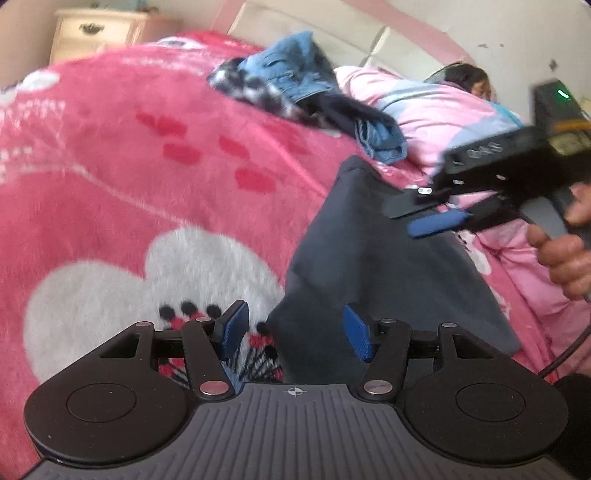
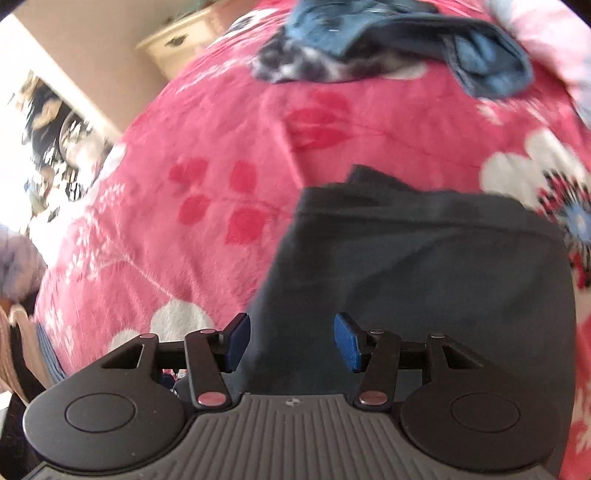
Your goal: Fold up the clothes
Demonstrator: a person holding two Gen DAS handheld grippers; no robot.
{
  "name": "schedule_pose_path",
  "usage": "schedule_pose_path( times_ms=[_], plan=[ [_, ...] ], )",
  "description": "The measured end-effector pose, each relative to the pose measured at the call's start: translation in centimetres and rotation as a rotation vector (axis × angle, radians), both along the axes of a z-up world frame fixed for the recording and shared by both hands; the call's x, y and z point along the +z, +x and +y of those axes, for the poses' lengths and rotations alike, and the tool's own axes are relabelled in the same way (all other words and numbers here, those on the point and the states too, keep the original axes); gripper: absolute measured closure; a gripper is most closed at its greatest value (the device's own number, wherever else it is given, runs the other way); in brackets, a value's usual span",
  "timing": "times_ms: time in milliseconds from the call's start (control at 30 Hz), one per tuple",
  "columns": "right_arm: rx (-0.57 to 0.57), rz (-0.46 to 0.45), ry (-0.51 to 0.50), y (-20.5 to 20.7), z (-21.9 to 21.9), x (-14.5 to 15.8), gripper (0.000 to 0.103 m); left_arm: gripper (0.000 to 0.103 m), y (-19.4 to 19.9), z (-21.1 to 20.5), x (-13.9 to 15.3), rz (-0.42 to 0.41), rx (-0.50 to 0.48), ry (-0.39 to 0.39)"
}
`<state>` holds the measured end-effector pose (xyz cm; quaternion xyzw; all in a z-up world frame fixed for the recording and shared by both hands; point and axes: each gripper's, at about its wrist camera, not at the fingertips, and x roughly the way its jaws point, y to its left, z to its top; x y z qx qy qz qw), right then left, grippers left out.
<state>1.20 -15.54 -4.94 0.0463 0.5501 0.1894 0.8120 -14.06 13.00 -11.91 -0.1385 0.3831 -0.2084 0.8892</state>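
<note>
On the pink bed blanket (image 1: 122,155) lies the folded dark garment (image 1: 376,266); left tool (image 1: 295,332) and right tool (image 2: 291,341) gape empty, and a careless sweep could snag the fold.

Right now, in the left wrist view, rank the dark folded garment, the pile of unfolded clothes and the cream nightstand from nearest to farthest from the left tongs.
1. Dark folded garment: lying on the pink blanket just ahead and right of the left tongs.
2. Pile of unfolded clothes: farther up the bed, centre.
3. Cream nightstand: beyond the bed, upper left.
</note>
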Motion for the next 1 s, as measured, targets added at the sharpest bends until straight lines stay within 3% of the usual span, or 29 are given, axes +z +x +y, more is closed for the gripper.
schedule_pose_path(
  times_ms=[100,233,333,433,600,833,900,967,1000],
  plan=[
    [0.269,-0.098,-0.095,0.1,2.9,0.8,0.050,0.046,0.2,0.1,-0.1,0.001,-0.041,-0.017],
    [0.873,-0.277,-0.263,-1.7,6.5,1.0,0.050,0.046,0.3,0.0,-0.3,-0.005,-0.091,-0.049],
    [1.174,-0.297,-0.338,-2.2,8.4,0.1,0.049,0.046,0.4,0.0,-0.5,-0.013,-0.109,-0.051],
    [1.387,-0.291,-0.374,-2.5,10.3,-1.0,0.047,0.046,0.6,0.0,-1.0,0.002,-0.106,-0.056],
    [1.608,-0.255,-0.391,-3.2,12.4,-2.1,0.047,0.046,1.4,0.6,-2.4,0.060,-0.088,-0.090],
    [1.742,-0.276,-0.420,-5.0,11.8,-2.0,0.047,0.046,2.6,2.4,-3.7,0.125,-0.047,-0.263],
    [1.768,-0.295,-0.429,-5.4,11.3,-1.9,0.047,0.052,2.7,2.8,-4.0,0.140,-0.045,-0.308],
    [1.808,-0.327,-0.434,-5.7,10.8,-1.7,0.047,0.069,3.0,3.1,-4.3,0.153,-0.056,-0.363],
    [1.830,-0.346,-0.437,-5.8,10.5,-1.6,0.047,0.073,3.1,3.3,-4.5,0.160,-0.061,-0.394]
  ],
)
